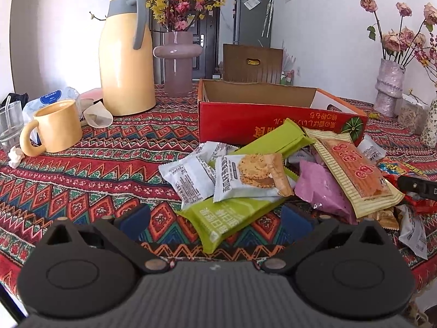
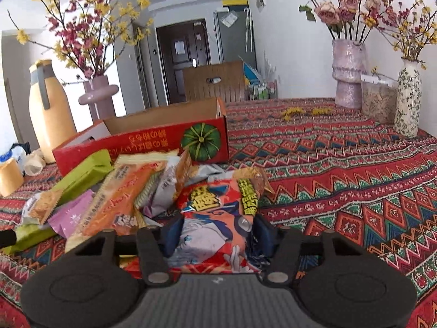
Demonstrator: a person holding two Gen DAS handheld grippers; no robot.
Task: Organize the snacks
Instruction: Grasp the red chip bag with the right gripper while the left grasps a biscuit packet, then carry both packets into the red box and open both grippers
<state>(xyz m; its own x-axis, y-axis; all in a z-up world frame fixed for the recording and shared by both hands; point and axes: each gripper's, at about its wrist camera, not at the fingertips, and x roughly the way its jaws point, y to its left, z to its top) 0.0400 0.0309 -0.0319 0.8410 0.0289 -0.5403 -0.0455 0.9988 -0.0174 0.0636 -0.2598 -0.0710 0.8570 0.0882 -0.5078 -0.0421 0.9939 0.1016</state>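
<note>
My right jaws (image 2: 217, 231) pinch the cartoon snack packet (image 2: 218, 218). My left jaws (image 1: 213, 218) gape empty; the red box (image 1: 273, 120) sits at twelve o'clock

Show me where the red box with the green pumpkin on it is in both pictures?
Left wrist view: the red box sits right of centre, behind the snack pile, pumpkin at its right end.
Right wrist view: the red box sits left of centre, pumpkin at its right end.
Shared landmark: the yellow jug, left of the box.
</note>
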